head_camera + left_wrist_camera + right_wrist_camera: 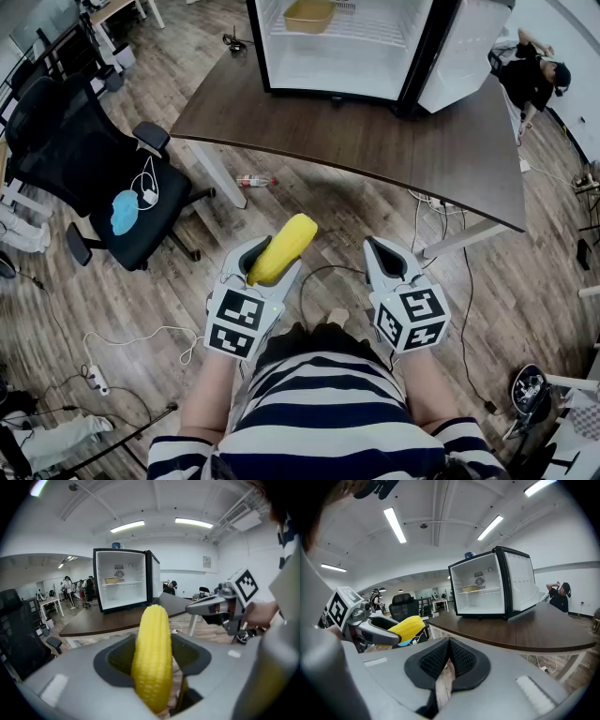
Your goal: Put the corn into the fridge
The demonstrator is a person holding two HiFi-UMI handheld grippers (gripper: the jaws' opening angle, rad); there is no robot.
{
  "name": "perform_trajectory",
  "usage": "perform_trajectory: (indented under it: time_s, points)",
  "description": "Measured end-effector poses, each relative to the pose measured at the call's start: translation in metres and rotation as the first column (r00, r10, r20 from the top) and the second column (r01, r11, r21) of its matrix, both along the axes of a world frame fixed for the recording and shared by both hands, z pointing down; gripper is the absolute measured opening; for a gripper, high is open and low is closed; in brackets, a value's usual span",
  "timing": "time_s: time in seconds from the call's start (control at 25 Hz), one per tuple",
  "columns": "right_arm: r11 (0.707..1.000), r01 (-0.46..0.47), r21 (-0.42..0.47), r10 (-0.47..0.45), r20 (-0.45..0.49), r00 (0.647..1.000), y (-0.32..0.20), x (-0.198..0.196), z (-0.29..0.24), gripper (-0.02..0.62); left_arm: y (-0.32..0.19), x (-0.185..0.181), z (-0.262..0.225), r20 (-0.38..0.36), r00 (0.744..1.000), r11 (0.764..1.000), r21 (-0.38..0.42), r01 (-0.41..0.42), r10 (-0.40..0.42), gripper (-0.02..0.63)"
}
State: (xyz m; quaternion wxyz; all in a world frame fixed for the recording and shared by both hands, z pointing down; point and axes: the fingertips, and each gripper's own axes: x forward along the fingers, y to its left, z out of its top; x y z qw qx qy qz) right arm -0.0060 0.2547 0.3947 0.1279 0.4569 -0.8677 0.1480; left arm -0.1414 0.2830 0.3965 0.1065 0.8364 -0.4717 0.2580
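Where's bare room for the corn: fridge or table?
In the white fridge, the floor under the wire shelf is bare. The shelf's left holds a tan tray; its right is free. The dark brown table in front is bare.

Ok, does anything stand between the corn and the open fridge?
Nothing visible does. The white mini fridge stands open, and the dark brown tabletop between it and the yellow corn cob is bare.

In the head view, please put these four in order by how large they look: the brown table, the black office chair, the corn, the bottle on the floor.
1. brown table
2. black office chair
3. corn
4. bottle
The corn is much nearer the camera than the bottle, so that last ranking is about looks only.
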Motion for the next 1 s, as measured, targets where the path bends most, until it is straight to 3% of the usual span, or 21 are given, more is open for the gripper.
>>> perform_trajectory:
  time_s: [0.68,1.0]
  points:
    - [0.998,0.070,-0.003,-0.069,0.044,0.997,-0.050,0.043,0.009,-0.002,-0.043,0.051,0.010,0.014,0.999,0.998,-0.027,0.051,-0.051,0.000]
    - [0.996,0.091,-0.016,-0.090,0.044,0.995,-0.070,0.034,0.012,-0.002,-0.065,0.042,0.013,0.011,0.997,0.996,-0.039,0.081,-0.080,0.000]
